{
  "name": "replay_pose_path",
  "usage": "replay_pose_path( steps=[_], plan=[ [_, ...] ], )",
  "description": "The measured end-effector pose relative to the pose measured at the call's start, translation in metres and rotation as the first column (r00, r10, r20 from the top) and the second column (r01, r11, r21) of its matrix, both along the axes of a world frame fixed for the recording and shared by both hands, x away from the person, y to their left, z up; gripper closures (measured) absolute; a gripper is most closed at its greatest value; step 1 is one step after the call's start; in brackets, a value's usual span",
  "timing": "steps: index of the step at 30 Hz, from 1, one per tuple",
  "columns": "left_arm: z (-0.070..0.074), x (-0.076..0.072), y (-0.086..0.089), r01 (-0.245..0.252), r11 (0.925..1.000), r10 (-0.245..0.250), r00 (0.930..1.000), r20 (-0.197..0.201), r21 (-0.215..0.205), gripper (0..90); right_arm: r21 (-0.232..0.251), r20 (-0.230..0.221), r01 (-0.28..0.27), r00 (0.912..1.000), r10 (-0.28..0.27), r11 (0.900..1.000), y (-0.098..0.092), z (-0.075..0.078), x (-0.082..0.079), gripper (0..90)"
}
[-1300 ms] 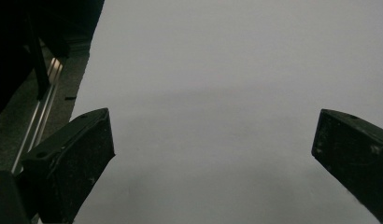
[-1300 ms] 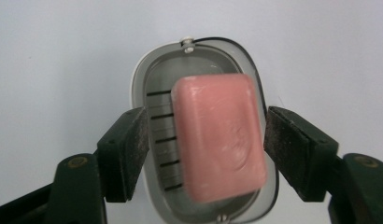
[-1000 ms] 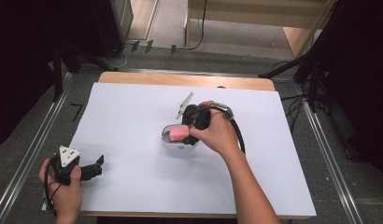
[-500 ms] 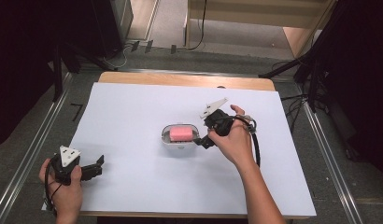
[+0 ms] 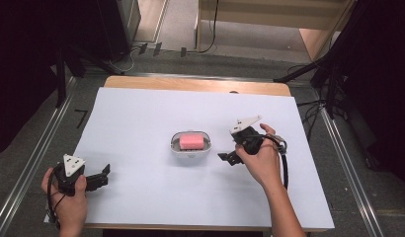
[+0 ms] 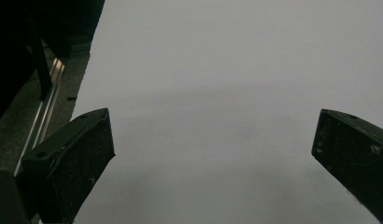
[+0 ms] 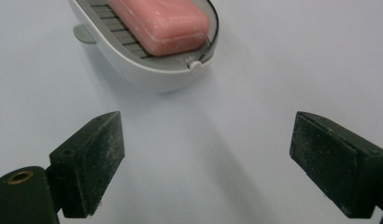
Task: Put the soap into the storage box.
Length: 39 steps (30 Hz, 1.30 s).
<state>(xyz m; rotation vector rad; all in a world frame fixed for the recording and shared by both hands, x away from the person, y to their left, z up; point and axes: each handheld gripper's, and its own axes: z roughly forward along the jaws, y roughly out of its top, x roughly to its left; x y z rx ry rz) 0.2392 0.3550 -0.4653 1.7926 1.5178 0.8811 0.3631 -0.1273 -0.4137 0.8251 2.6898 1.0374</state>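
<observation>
pink rectangular soap bar [image 5: 191, 141] sits in a white oval plastic dish [image 5: 190, 151] at mid white-covered counter [image 5: 141, 118]. right tongs [image 5: 224, 157] just beside dish, jaws wide apart, empty. left tongs [image 5: 105, 173] near front-left corner, jaws wide, empty.

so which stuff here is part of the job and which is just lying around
Likely part of the job (none is stated, so this is a guess):
- pink soap
- soap dish holding it
- right gripper, open, aimed at the dish

Just there:
- left gripper, open, near the table's left front corner
- white sheet covering the table
- cables on the floor beyond
</observation>
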Motion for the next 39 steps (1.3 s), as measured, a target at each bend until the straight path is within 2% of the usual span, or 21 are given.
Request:
replay_pose_path(
  steps=[8,16,18,21,34,39],
  plan=[
    [0.0,0.0,0.0,-0.003,1.0,0.003,1.0,-0.004,0.002,0.0,0.015,0.033,0.055,0.9979,-0.055,0.998,-0.026,-0.005,-0.01,10.7],
    [0.0,0.0,0.0,0.0,1.0,0.0,1.0,-0.005,0.003,0.0,0.044,0.029,0.113,0.9931,-0.114,0.993,-0.051,-0.018,-0.024,10.6],
    [0.0,0.0,0.0,-0.001,1.0,0.001,1.0,-0.004,0.002,0.0,0.048,0.034,0.112,0.9929,-0.114,0.993,-0.054,-0.02,-0.025,10.1],
    [0.0,0.0,0.0,-0.001,1.0,0.001,1.0,-0.004,0.003,0.0,0.056,0.031,0.143,0.9891,-0.144,0.988,-0.063,-0.025,-0.03,5.9],
    [0.0,0.001,-0.001,-0.002,1.0,0.002,1.0,-0.009,0.007,0.0,0.103,0.008,0.218,0.9755,-0.22,0.97,-0.104,-0.044,-0.053,2.6],
    [0.0,0.001,-0.001,0.0,0.9999,0.0,0.9999,-0.011,0.013,0.0,0.107,0.015,0.24,0.97,-0.243,0.965,-0.115,-0.049,-0.06,2.3]
  ],
)
